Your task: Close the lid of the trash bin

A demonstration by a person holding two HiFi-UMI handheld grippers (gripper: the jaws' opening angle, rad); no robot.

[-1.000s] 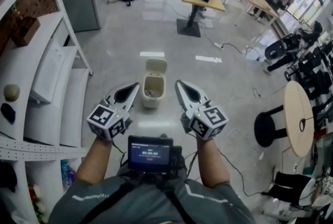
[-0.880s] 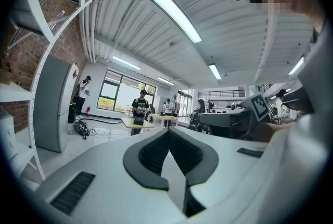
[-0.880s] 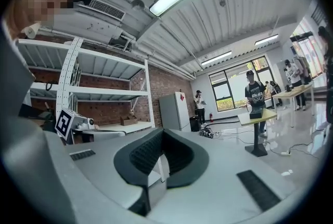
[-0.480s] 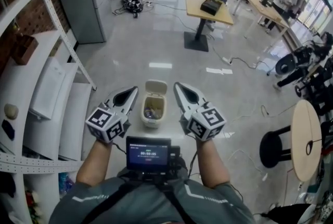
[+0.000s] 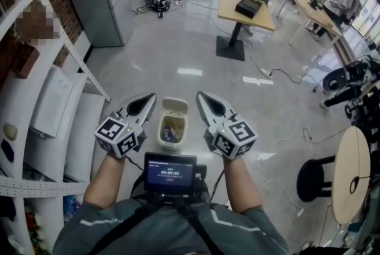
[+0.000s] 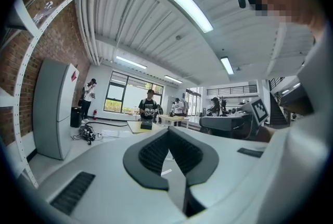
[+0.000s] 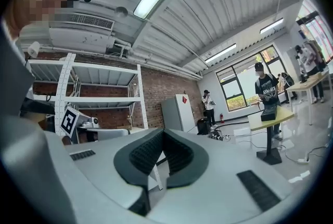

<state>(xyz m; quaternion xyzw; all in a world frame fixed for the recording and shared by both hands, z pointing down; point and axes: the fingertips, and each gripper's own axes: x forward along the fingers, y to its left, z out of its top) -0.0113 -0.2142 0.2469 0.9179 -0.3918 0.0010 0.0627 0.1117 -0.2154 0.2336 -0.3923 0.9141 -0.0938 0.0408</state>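
A small cream trash bin (image 5: pixel 171 145) is sitting on the grey floor (image 5: pixel 196 58) just ahead of the person, and in the head view it is lying between the two grippers. Its lid (image 5: pixel 176 107) is standing open, hinged at the far edge and leaning back away from the person. The mouth is facing straight up. The opening is oblong, with its long axis running from the person outward toward the lid. Something dark with a few coloured bits (image 5: pixel 169 128) is lying inside; it may be rubbish, but it is too small to make out.

The left gripper (image 5: pixel 149 98) is hovering to the left of the bin, apart from it and pointing forward. In its own view the left gripper (image 6: pixel 168 132) is showing its two ribbed pads meeting at the tips with nothing caught between them. The right gripper (image 5: pixel 200 95) is hovering to the right of the bin, likewise clear of it. The right gripper (image 7: pixel 162 132) is also showing its tips pressed together on nothing.

A white shelf unit (image 5: pixel 53 99) is running along the left side. Farther off, a wooden table (image 5: pixel 246 10) is carrying a black case (image 5: pixel 248 6).
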